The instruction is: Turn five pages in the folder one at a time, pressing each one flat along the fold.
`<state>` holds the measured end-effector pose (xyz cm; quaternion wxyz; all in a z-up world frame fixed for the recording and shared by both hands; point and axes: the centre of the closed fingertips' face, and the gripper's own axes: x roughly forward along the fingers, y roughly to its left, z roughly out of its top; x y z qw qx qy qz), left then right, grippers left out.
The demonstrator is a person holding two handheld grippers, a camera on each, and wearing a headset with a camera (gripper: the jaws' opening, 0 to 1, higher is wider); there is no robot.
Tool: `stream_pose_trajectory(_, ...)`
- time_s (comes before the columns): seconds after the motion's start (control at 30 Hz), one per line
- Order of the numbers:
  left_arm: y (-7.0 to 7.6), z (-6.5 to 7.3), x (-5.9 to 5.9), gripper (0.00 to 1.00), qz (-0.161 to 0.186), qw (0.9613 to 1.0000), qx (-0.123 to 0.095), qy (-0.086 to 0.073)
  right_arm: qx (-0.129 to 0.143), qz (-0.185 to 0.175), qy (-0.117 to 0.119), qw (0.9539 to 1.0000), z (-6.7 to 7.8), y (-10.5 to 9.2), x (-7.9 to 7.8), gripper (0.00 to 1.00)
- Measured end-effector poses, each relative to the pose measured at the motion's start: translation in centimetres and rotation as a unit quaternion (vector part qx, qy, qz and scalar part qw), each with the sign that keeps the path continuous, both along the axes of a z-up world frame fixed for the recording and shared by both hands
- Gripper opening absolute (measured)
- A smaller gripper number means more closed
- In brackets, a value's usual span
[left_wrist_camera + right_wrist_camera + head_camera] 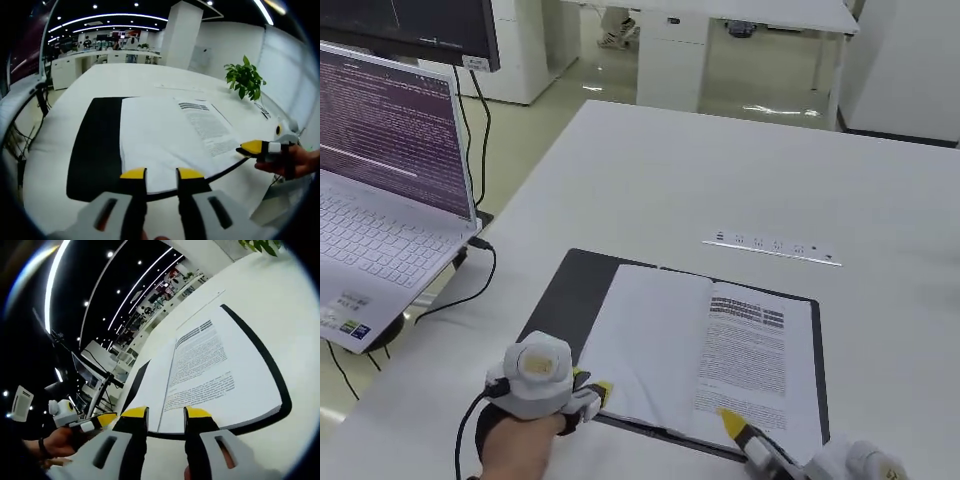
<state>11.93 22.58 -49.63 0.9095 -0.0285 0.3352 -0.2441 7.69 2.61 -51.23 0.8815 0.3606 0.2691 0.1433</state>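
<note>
Folder (555, 300): I have it open and flat on the white table (720, 170), at 6 o'clock in the head view, with a strip of black cover bare on its 9 o'clock side.
Blank sheet (650, 340): it lies on the 9 o'clock side of the fold, white and unmarked.
Printed page (750, 350): it lies on the 3 o'clock side of the fold, with a dark heading block at the far end and lines of text below.
Left gripper (595, 393): it is at 7 o'clock of the folder. In its own view the yellow tips stand a narrow gap apart over the near edge of the blank sheet, with nothing between them. I cannot tell whether they touch the paper.
Right gripper (733, 424): it is at 5 o'clock, at the near edge of the printed page. In its own view the jaws are slightly parted and empty.
Laptop (380, 190): it is at 9 o'clock, open with the screen lit, well apart from the folder.
Power strip (772, 247): it is just beyond the folder at 12 o'clock.
Plant (245, 77): it is green and leafy, at 1 o'clock in the left gripper view, past the table's far edge.
</note>
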Motion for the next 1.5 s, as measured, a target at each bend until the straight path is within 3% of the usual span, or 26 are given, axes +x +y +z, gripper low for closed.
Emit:
stream_pose_trajectory(0.27,0.3,2.0,-0.8,0.28,-0.039,0.9988,0.014,-0.026,-0.068,0.029,-0.024,0.9969,1.5,-1.9,-1.1,0.34)
stream_pose_trajectory(0.33,0.5,2.8,-0.8,0.3,-0.044,0.9986,0.002,-0.031,-0.086,0.04,-0.031,0.995,1.9,-2.1,-1.4,0.36)
stream_pose_trajectory(0.37,0.4,3.7,-0.7,0.31,-0.041,0.9982,-0.019,-0.039,-0.096,0.046,-0.035,0.9937,2.1,-2.2,-1.6,0.37)
stream_pose_trajectory(0.57,2.2,6.3,-0.6,0.39,-0.049,0.9961,-0.001,-0.073,-0.119,0.054,-0.045,0.9904,3.0,-2.8,-3.0,0.45)
stream_pose_trajectory(0.67,2.8,6.8,-0.9,0.42,-0.056,0.9953,0.007,-0.079,-0.12,0.049,-0.053,0.9902,3.7,-3.2,-3.6,0.46)
stream_pose_trajectory(0.7,3.0,7.1,-1.2,0.44,-0.069,0.9934,0.014,-0.09,-0.119,0.047,-0.055,0.9903,3.9,-3.3,-3.8,0.47)
stream_pose_trajectory(0.93,4.7,7.4,-3.4,0.52,-0.101,0.9903,0.04,-0.086,-0.127,0.053,-0.068,0.9881,5.0,-2.7,-5.2,0.52)
stream_pose_trajectory(1.1,5.5,7.6,-4.9,0.57,-0.098,0.9909,0.042,-0.081,-0.149,0.079,-0.072,0.983,5.4,-2.0,-6.0,0.56)
stream_pose_trajectory(1.17,5.6,7.6,-5.3,0.59,-0.094,0.9915,0.042,-0.08,-0.167,0.096,-0.073,0.9786,5.4,-1.9,-6.3,0.57)
stream_pose_trajectory(1.3,5.6,7.5,-5.9,0.63,-0.085,0.9929,0.037,-0.075,-0.165,0.103,-0.081,0.9776,6.2,-1.3,-6.5,0.59)
stream_pose_trajectory(1.5,5.6,7.7,-5.9,0.66,-0.065,0.9948,0.025,-0.074,-0.172,0.124,-0.073,0.9746,5.8,-0.9,-6.7,0.6)
